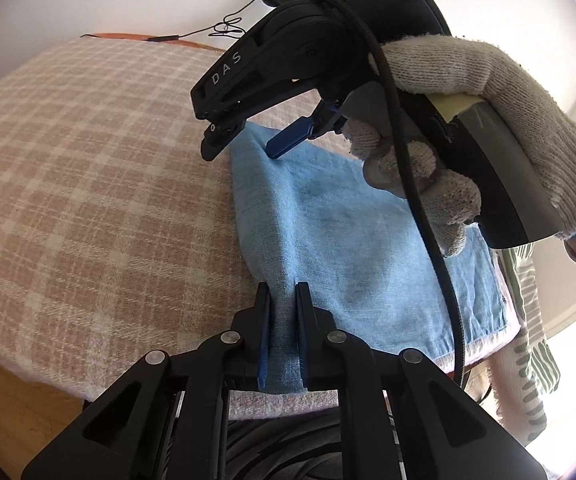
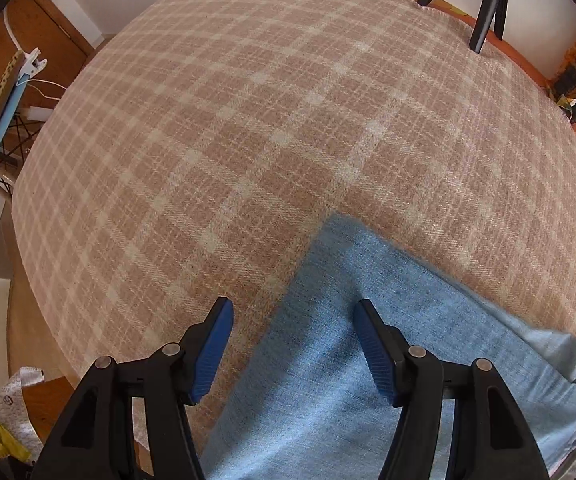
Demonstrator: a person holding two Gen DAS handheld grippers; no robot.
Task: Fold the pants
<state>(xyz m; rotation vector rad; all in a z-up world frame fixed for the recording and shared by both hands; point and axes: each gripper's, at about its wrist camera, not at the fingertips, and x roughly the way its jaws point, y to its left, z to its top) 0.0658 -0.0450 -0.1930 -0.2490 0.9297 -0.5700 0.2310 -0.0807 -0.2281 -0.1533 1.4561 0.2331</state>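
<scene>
Pants (image 1: 352, 248) lie folded on plaid-covered tabletop (image 1: 88, 168). Left gripper (image 1: 284, 300) pinches near fold edge. Right gripper (image 2: 292, 316), jaws apart, hovers at far corner, gloved hand (image 1: 488, 128) holding it.

Both units: black plastic linkage arms, silver pivot rivets, ribbed blue pads (image 2: 376, 354). Right hand-held gripper (image 1: 248, 136) has "DAS" in white on its arm, a black cable down the body, grey handle. Grey knit glove (image 1: 488, 120), pale sleeve cuff.
</scene>
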